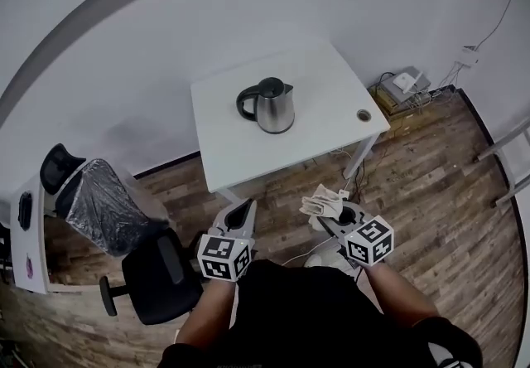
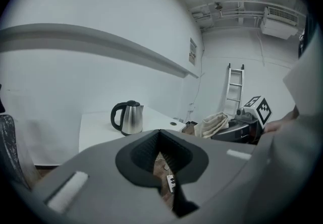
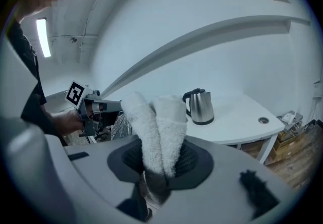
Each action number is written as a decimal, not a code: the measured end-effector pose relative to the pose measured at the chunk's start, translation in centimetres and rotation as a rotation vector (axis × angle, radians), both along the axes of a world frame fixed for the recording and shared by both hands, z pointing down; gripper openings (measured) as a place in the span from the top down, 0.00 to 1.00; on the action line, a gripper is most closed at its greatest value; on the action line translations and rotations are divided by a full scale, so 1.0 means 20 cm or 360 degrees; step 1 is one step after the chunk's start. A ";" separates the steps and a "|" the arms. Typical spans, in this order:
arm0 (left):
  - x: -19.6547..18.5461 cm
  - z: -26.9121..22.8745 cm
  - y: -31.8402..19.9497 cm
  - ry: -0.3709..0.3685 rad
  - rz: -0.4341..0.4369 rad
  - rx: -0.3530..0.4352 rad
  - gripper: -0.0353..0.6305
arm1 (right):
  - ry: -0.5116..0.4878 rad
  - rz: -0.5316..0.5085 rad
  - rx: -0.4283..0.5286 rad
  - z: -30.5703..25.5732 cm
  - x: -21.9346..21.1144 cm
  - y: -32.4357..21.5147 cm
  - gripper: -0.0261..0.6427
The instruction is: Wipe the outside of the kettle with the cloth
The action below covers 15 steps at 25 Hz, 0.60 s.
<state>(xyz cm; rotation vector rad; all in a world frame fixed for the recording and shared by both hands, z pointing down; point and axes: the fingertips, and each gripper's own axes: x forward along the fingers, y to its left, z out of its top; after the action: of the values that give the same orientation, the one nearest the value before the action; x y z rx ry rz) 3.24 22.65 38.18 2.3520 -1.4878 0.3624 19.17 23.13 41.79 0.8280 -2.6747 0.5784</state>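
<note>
Looking down through the head view, I am seeing the stainless kettle [image 1: 275,107] standing upright on the white table [image 1: 319,76], toward the table's left half, with its black handle pointing left. Both grippers are hanging on the near side of the table, well apart from the kettle and over the wooden floor [image 1: 431,192], not over the tabletop. The right gripper [image 1: 334,219] is clamping the cloth [image 1: 323,202]: in the right gripper view the pale, fluffy fabric is sitting pinched between the two jaws and folding up into two thick rolls that are rising past the tips, partly covering my sight of the kettle's left side. The left gripper [image 1: 243,209] is carrying nothing; in the left gripper view its jaws are meeting at the tips, and only floor is showing through the gap behind them. From that same view I am seeing the kettle to the far left and the cloth-bearing gripper off to the right, with a ladder [image 2: 233,89] leaning against the far wall. A round cable hole [image 1: 363,115] is showing near the table's right edge, and a black office chair [image 1: 157,275] is standing at my near left.
</note>
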 end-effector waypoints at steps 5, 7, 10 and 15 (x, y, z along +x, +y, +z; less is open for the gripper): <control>-0.02 0.05 -0.03 -0.0009 -0.0073 -0.0051 0.94 | -0.0015 -0.0018 -0.0045 0.02 0.03 -0.13 0.81; -0.04 0.08 -0.07 0.0014 -0.0091 -0.0072 0.94 | -0.0005 -0.0031 -0.0055 0.03 0.00 -0.17 0.81; -0.05 0.15 -0.19 0.0053 -0.0054 -0.0101 0.94 | 0.0046 -0.0024 -0.0045 0.06 -0.04 -0.24 0.81; -0.04 0.16 -0.45 -0.0048 0.0124 -0.0041 0.94 | 0.0150 0.0069 -0.0034 0.11 -0.10 -0.42 0.81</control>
<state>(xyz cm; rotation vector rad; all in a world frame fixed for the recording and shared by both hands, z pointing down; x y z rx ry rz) 2.53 13.68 41.42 2.3994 -1.3989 0.4360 17.23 14.77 44.01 0.8865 -2.5673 0.5629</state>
